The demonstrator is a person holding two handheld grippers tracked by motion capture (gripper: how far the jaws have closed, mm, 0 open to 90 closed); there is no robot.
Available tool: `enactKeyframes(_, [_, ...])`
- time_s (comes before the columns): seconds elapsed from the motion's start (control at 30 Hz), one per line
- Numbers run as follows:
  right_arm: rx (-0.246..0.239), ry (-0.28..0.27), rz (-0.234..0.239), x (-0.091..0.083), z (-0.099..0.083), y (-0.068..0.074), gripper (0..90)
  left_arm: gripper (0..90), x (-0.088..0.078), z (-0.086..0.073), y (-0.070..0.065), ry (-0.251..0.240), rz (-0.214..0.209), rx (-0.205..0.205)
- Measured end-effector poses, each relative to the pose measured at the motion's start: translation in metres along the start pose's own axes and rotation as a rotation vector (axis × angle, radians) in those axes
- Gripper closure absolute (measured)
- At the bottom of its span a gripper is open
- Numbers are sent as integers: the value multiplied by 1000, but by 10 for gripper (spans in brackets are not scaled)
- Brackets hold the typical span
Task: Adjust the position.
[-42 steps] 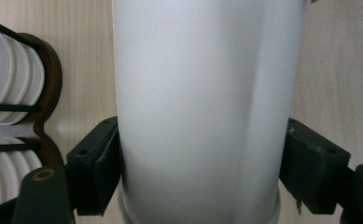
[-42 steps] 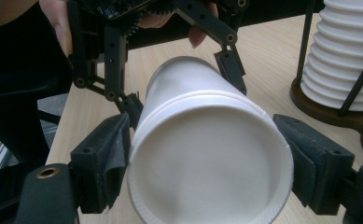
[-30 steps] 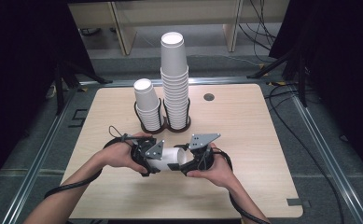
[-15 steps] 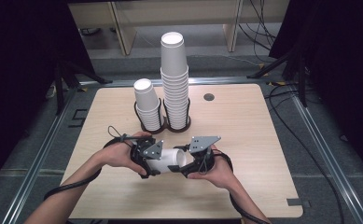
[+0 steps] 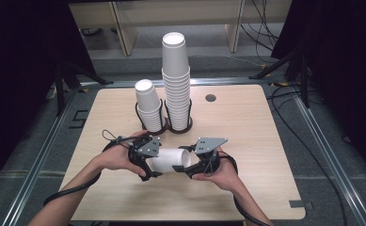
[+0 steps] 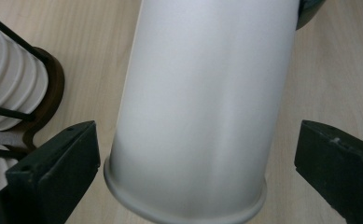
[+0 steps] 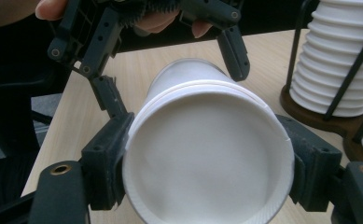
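A white paper cup (image 5: 169, 160) lies on its side just above the table, between my two grippers. My right gripper (image 5: 195, 165) is shut on its wide end, and both pads press the rim (image 7: 207, 158). My left gripper (image 5: 153, 162) is open. Its jaws have just been opening and now stand apart on either side of the cup's other end (image 6: 193, 116) without touching it. From the right gripper view, the left gripper (image 7: 172, 77) straddles the far end of the cup.
A tall stack of white cups (image 5: 176, 80) and a shorter stack (image 5: 147, 106) stand in dark wire holders (image 5: 178, 128) at the table's middle back. A round grommet hole (image 5: 210, 98) lies to the right. The holder base (image 6: 48, 93) sits close to the left jaw.
More of the white cup shows between the two grippers than a second ago. Both hands have hardly shifted.
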State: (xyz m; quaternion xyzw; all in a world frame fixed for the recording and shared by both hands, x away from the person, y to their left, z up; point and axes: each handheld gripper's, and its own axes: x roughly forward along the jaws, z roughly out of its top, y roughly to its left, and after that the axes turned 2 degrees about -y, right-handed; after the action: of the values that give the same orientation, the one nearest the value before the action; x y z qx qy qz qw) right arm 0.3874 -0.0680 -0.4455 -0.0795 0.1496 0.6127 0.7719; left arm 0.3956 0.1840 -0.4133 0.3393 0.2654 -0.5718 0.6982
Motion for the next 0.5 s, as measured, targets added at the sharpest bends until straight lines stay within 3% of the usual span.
enactKeyframes(0.17, [-2, -43, -14, -7, -4, -3, 276, 0, 0, -9, 0, -93, 7, -68])
enactKeyframes(0.27, [22, -33, -28, -13, -6, -2, 276, 0, 2, -14, -1, -157, -8, -119])
enactKeyframes(0.3, [25, -51, -13, -12, -7, -3, 275, 0, 3, -16, -2, -167, -5, -125])
enactKeyframes(0.37, [21, -56, -34, -15, -8, -2, 275, 0, 5, -19, -3, -171, -1, -127])
enactKeyframes(0.5, [28, -49, -26, -19, -9, -2, 275, 0, 9, -25, -5, -219, 5, -171])
